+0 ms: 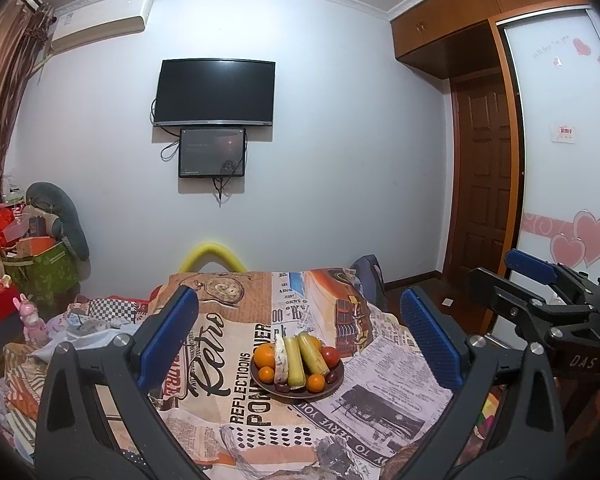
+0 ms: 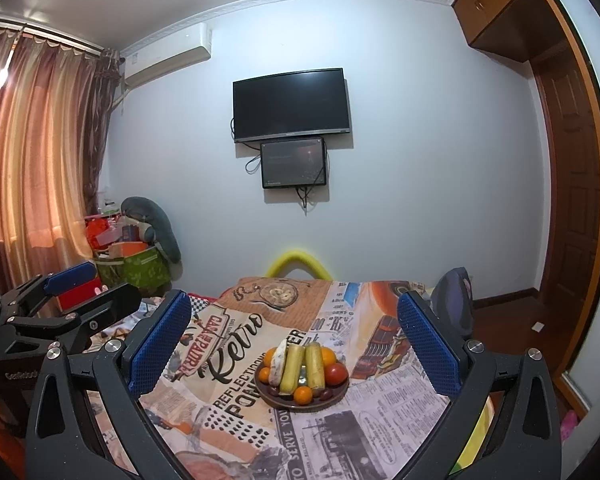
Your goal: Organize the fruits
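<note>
Plate (image 1: 337,380) of fruit sits on the printed tablecloth (image 1: 236,344), roughly mid-table, a bit toward the near edge, well clear of the far edge and both side edges. On it: two pale green-yellow sticks (image 1: 305,358) lying side by side down the middle, a white speckled piece (image 1: 280,356) touching the left stick, a large orange (image 1: 263,355) at far left, a small orange (image 1: 266,374) below it, another orange (image 1: 315,382) at the near rim, a red tomato-like fruit (image 1: 330,355) at right, dark small fruits (image 1: 331,377) along the near rim. Everything is already on the plate, so the fruit looks gathered; judged late in the task or a tidy-up pass.

Step in hand, judged: approach for a pick or nudge. To do it well, come down from above on one round fruit at the rim, not the sticks in the middle; the pieces touch each other, so a sideways entry would likely shove neighbours off. Small oranges may roll.

Left gripper (image 1: 300,336): jaws spread wide, holds nothing, touches nothing, hanging above the table with the plate framed between its blue pads (image 1: 172,332). Right gripper (image 2: 294,340): also wide open, empty, no contact, the plate centred between its fingers; it is seen at the right edge of the left view, level with the left one. Neither is near the fruit yet.
</note>
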The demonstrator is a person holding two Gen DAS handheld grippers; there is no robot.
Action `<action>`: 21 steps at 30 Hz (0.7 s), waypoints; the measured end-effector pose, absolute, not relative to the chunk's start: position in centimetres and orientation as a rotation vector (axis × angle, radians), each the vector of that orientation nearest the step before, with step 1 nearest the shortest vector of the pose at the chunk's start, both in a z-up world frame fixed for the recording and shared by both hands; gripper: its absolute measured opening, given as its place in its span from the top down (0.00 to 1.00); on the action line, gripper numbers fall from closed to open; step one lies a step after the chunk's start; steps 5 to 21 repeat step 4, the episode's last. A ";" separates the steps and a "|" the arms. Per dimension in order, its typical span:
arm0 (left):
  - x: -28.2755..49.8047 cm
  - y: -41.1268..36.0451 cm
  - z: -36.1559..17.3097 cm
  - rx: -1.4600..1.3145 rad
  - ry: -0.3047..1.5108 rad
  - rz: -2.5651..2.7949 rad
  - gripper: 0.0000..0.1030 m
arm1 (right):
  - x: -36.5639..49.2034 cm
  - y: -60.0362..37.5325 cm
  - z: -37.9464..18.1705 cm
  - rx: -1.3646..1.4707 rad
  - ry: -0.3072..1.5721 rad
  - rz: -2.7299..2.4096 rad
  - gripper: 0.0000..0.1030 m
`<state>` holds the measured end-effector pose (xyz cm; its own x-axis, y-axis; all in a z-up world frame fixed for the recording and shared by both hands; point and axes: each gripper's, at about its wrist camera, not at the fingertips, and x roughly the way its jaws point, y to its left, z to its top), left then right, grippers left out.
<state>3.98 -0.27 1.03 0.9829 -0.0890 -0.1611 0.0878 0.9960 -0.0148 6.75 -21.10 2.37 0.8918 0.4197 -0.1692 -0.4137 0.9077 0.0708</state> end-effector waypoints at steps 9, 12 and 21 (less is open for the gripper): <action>4.1 -0.2 1.0 -0.014 0.166 -0.091 0.00 | 6.9 -21.1 2.3 0.030 0.184 0.430 0.00; 4.1 -0.2 1.0 -0.014 0.166 -0.091 0.00 | 6.9 -21.1 2.3 0.030 0.184 0.430 0.00; 4.1 -0.2 1.0 -0.014 0.166 -0.091 0.00 | 6.9 -21.1 2.3 0.030 0.184 0.430 0.00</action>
